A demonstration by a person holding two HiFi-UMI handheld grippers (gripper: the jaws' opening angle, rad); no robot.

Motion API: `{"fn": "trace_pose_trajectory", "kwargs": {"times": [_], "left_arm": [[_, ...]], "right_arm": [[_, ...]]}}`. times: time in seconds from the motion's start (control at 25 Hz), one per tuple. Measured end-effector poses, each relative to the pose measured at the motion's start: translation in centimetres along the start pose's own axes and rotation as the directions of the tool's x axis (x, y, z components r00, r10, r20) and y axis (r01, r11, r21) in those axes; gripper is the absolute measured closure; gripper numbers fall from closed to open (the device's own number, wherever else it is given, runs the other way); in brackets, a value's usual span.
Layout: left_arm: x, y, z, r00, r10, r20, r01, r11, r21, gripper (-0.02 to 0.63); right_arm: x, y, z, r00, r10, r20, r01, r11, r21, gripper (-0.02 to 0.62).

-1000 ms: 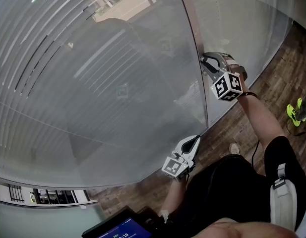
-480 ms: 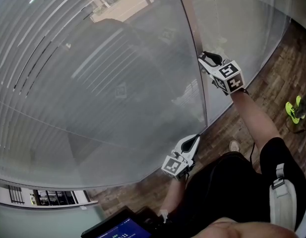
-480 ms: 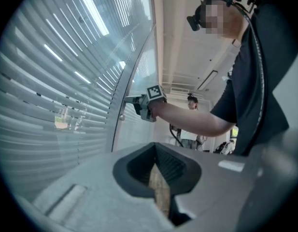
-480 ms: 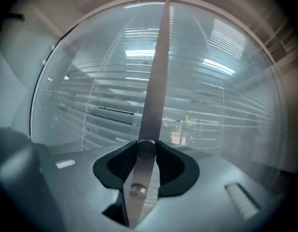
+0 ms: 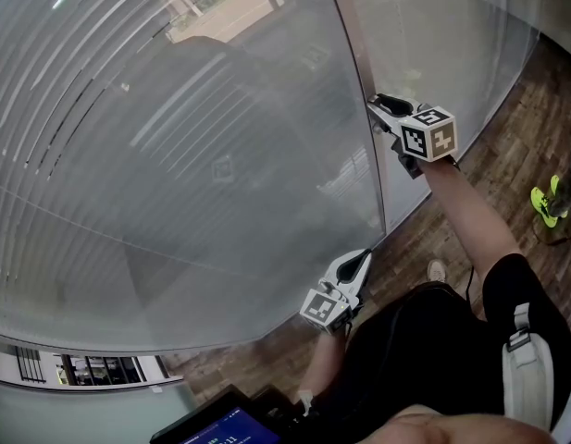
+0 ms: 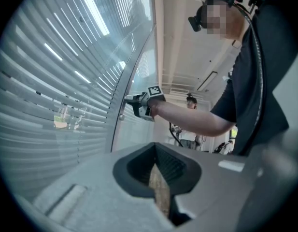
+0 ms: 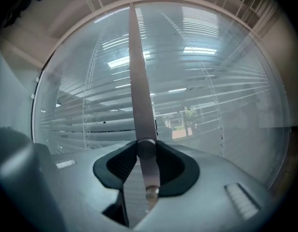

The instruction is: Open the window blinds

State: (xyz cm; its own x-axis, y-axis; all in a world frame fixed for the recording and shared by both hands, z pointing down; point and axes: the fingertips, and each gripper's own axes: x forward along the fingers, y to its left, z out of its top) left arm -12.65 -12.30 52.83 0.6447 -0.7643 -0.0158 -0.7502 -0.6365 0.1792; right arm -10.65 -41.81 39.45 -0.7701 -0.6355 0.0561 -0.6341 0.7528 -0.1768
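Note:
Grey slatted blinds [image 5: 174,137] hang behind a tall glass pane, and their slats also fill the right gripper view [image 7: 211,76]. A metal frame post [image 5: 357,54] borders the pane. My right gripper [image 5: 378,105] points level at this post and is shut on a small round metal knob [image 7: 146,150] that sticks out from it, held between the dark pads. My left gripper [image 5: 366,256] hangs lower, near the pane's bottom edge, with its jaws shut on nothing. In the left gripper view the right gripper [image 6: 133,102] shows against the post.
A second glass pane [image 5: 452,35] lies right of the post. Wood-plank floor [image 5: 512,137] runs along the window, with a yellow-green shoe [image 5: 544,203] on it. A dark screen [image 5: 220,425] sits at the lower edge. A person [image 6: 191,103] stands far back.
My right gripper has rolled about its own axis while clamped on the knob, its marker cube swinging round to a new face. The left gripper has stayed put.

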Motion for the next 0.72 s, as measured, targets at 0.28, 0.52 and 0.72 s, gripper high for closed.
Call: {"fn": "trace_pose_trajectory", "kwargs": {"times": [0.28,0.52,0.72], "left_arm": [[0.38,-0.36,-0.23,1.000,-0.011,-0.012,0.011,1.000,0.003,0.604],[0.55,-0.35,-0.46,1.000,-0.018,0.002,0.018,1.000,0.009,0.604],[0.24,-0.19,-0.40,1.000,-0.005,-0.021,0.005,1.000,-0.002,0.604]], "right_arm": [[-0.04,-0.06,0.00,1.000,0.008,0.001,-0.008,0.999,0.039,0.470],[0.13,0.12,-0.09,1.000,0.017,-0.015,-0.018,1.000,-0.010,0.466],[-0.17,0.82,-0.04,1.000,0.013,-0.012,-0.016,0.975,-0.223,0.407]]}}
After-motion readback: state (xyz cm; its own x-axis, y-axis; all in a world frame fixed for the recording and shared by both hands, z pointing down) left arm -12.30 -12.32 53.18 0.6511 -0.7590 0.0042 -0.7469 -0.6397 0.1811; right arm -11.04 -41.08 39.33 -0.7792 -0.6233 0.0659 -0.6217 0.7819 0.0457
